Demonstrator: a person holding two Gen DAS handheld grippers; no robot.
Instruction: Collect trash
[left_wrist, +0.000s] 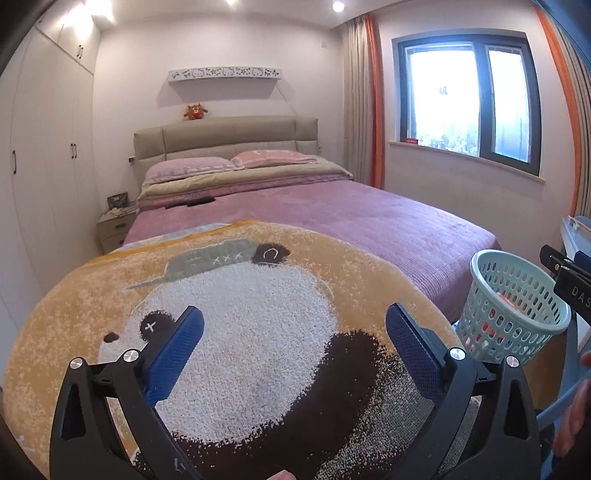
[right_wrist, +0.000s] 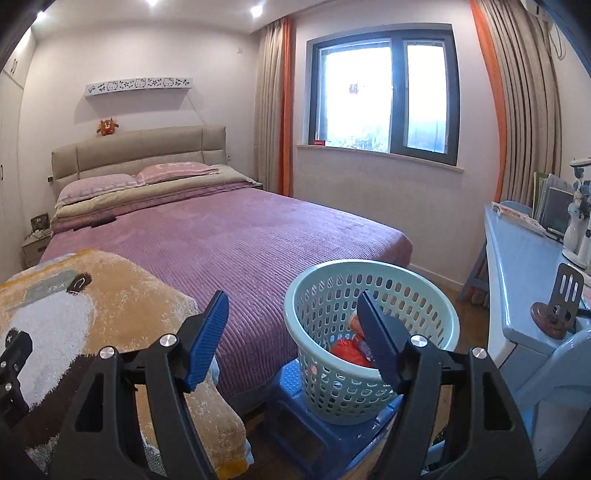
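My left gripper hovers over the foot of the bed with its jaws spread wide and nothing between them; under and between its blue pads lies the panda blanket, tan at the edges with the white face and dark patches directly below me. Beyond the tips stretches the purple bedspread, running up to the pillows and the padded headboard, with a nightstand off to the far left of my left finger. Out past my right finger, low and near, sits the pale green basket, and the edge of my other tool shows just beyond it. My right gripper is also wide open and holds nothing. To the left of its left finger the same blanket drapes over the bed corner; between the fingers I see bedspread. The basket stands just ahead of my right finger, whose pad overlaps its near rim in view, and it rests on a blue stool. Inside it lies orange-red trash, partly hidden by that finger. Farther right is a light blue desk, and the window is high ahead.
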